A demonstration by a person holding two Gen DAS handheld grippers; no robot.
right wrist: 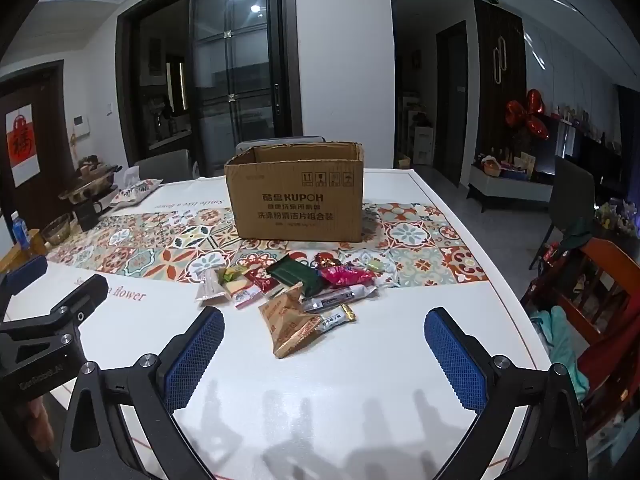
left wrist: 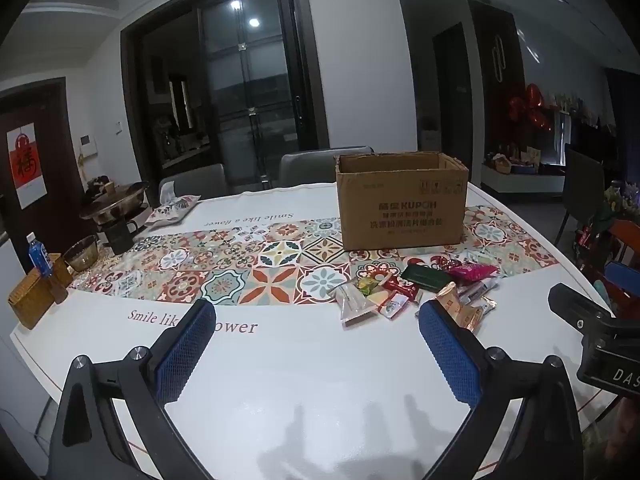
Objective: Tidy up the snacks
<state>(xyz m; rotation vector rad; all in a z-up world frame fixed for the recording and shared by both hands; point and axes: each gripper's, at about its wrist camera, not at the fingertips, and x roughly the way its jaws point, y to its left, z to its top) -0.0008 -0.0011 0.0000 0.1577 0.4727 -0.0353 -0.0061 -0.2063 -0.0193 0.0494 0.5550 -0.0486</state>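
Note:
An open brown cardboard box [left wrist: 402, 204] [right wrist: 296, 196] stands upright on the tiled strip of the table. In front of it lies a loose pile of snack packets [left wrist: 416, 292] [right wrist: 296, 292]: a dark green packet [right wrist: 298, 276], a pink one [right wrist: 346, 276], a tan triangular one [right wrist: 290, 322], clear and red ones. My left gripper [left wrist: 316, 322] is open and empty, above the white table, short of the pile. My right gripper [right wrist: 324, 332] is open and empty, with the tan packet just ahead between its fingers.
At the table's left end are a hotpot on a stand [left wrist: 114, 208], a glass bowl [left wrist: 82, 252], a blue-capped bottle [left wrist: 38, 254] and a wicker box [left wrist: 30, 300]. Grey chairs [left wrist: 320, 166] stand behind the table. An orange chair with clothes [right wrist: 592, 300] is at the right.

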